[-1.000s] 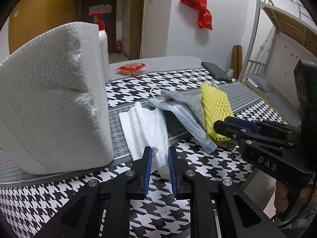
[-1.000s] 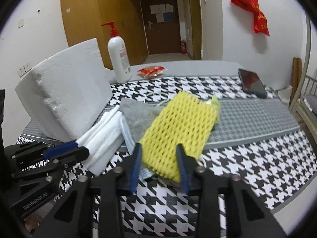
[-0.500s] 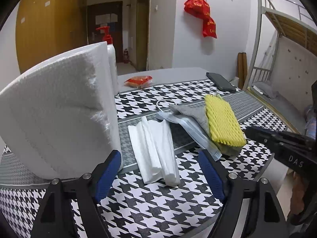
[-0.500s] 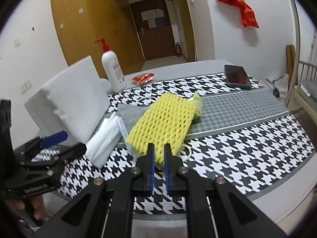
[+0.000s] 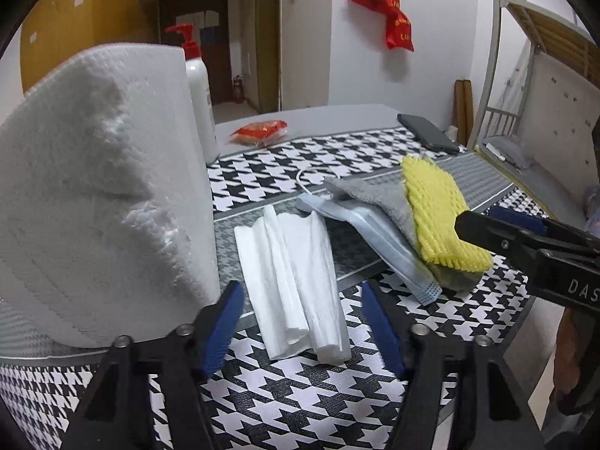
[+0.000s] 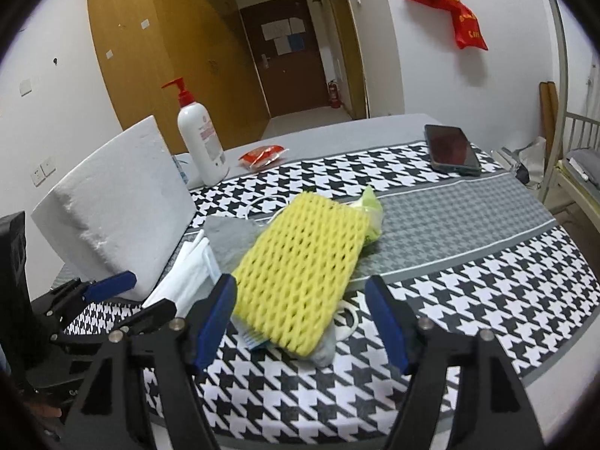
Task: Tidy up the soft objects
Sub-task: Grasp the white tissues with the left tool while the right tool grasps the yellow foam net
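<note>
A folded white tissue point(image 5: 296, 281) lies on the houndstooth table, right in front of my open, empty left gripper point(image 5: 303, 324). To its right lie a blue face mask point(image 5: 378, 240), a grey cloth point(image 5: 375, 195) and a yellow foam net point(image 5: 438, 213) stacked on them. In the right wrist view my right gripper point(image 6: 302, 318) is open and empty just short of the yellow foam net point(image 6: 303, 262); the grey cloth point(image 6: 230, 232) and white tissue point(image 6: 183, 277) lie to its left. The left gripper point(image 6: 116, 296) shows at lower left.
A big white foam block point(image 5: 101, 202) stands at the left, also in the right wrist view point(image 6: 116, 206). Behind are a pump bottle point(image 6: 200, 142), a red packet point(image 6: 262, 155) and a phone point(image 6: 452, 148). A white cable point(image 6: 347, 318) lies under the pile. A bunk bed point(image 5: 540, 75) stands right.
Both grippers went from nearly shut to wide open. The left let go of the white tissue and backed off a little; the right shut briefly, then opened in front of the yellow net.
</note>
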